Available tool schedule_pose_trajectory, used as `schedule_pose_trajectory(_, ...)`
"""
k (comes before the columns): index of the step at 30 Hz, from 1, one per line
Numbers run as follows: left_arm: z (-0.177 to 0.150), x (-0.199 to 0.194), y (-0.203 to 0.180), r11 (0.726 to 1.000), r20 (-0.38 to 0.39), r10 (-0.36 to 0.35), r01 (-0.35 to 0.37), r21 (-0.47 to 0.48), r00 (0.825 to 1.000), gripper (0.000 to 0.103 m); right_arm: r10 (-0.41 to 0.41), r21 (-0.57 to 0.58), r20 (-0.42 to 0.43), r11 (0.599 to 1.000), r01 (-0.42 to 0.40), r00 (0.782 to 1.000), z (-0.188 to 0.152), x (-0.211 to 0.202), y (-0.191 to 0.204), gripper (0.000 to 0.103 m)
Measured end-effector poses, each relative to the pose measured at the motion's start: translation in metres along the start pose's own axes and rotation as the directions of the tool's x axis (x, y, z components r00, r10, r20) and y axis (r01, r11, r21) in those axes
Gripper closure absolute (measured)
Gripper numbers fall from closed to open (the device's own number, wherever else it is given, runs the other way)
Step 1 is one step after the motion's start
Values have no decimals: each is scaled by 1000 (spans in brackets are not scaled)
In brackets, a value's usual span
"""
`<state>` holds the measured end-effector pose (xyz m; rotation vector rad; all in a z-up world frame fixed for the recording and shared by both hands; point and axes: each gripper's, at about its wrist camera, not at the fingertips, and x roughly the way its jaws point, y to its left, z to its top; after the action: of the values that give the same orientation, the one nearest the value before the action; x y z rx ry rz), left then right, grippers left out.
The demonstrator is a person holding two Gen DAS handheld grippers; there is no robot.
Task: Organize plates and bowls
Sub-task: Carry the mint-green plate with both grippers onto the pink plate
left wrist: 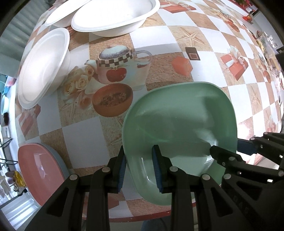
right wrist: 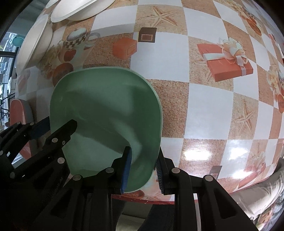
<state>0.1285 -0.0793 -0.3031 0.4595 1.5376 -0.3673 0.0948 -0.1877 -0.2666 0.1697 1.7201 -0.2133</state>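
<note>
I have both grippers pointing down on the green plate (left wrist: 179, 124) at the near edge of the table (left wrist: 85, 135). My left gripper (left wrist: 139, 168) is clamped narrow on the plate's left rim: one blue pad sits outside the rim, the other inside the well. My right gripper (right wrist: 142, 170) pinches the right rim the same way, one pad inside, one outside. Each camera catches the other gripper at the opposite side of the plate, so I see the plate held from both sides at once. I cannot tell whether it rests on the table or sits just above it.

Only the left view gives me a good look at the pink plate (left wrist: 38, 170), lying on a grey-blue one (left wrist: 61, 163) at the near left edge, well apart from the green plate. The right view shows it as a sliver behind the left gripper's fingers (right wrist: 58, 136).

Farther back, toward the far left corner, the left view shows a white bowl (left wrist: 42, 71), then a second bowl (left wrist: 113, 16) beyond it with a white plate (left wrist: 62, 14) just beside it. In the right view these are cut off at the frame's top left.

Only the right view shows the bare chequered right half of the table, and patterned fabric (right wrist: 262, 206) at the frame's lower right.
</note>
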Motion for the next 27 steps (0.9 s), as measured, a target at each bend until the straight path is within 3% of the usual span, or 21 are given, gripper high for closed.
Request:
schedule_pose_trajectory(7,-3,-1,6,1000,10,-10,10,-8,1000,72,-9,-9,8,1000,9,1000,-13,0,12,75)
schedule_pose_trajectory(27,-19,-1,42,996,26,-77,78,-34,997,72,-1,-3,-48,1000,1,999,-9,-1,47,74)
